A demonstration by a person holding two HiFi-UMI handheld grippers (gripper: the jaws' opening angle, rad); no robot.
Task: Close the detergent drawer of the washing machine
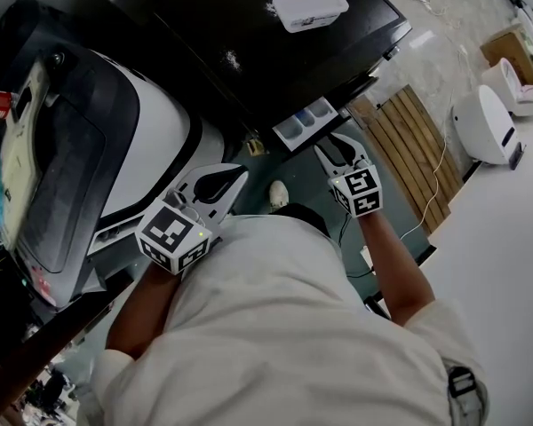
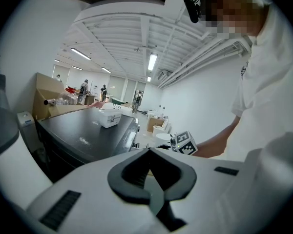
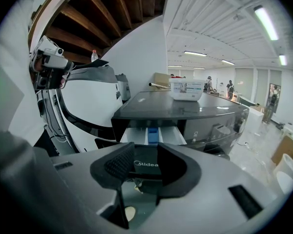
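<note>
Detergent drawer (image 1: 304, 121): pulled out of the upper front of the washing machine (image 1: 249, 34), on the person's right side. It is a pale plastic tray split into compartments. The right gripper view shows a blue insert in the middle and a dark panel with a Midea logo at the near end.
Long axis: runs straight out from the machine's front toward the person. Closing it looks like a push back along that line.
Right gripper (image 1: 330, 146): the nearer of the two, with the drawer dead ahead of its tips and just beside them; I cannot tell whether they touch. The jaws are a little apart and grip nothing, and the logo panel shows through the gap.
Left gripper (image 1: 240, 174): off to the left of the drawer and apart from it. Its jaws are closed tip to tip around an empty hollow.
Machine body: boxy and dark, with a flat glossy top marked by a few pale smears.
White container (image 1: 310, 8): a rectangular plastic tub on the machine's top, well back from the drawer.
Neighbour: a rounded, glossy white-and-black appliance (image 1: 115, 131) to the left of the washing machine.
</note>
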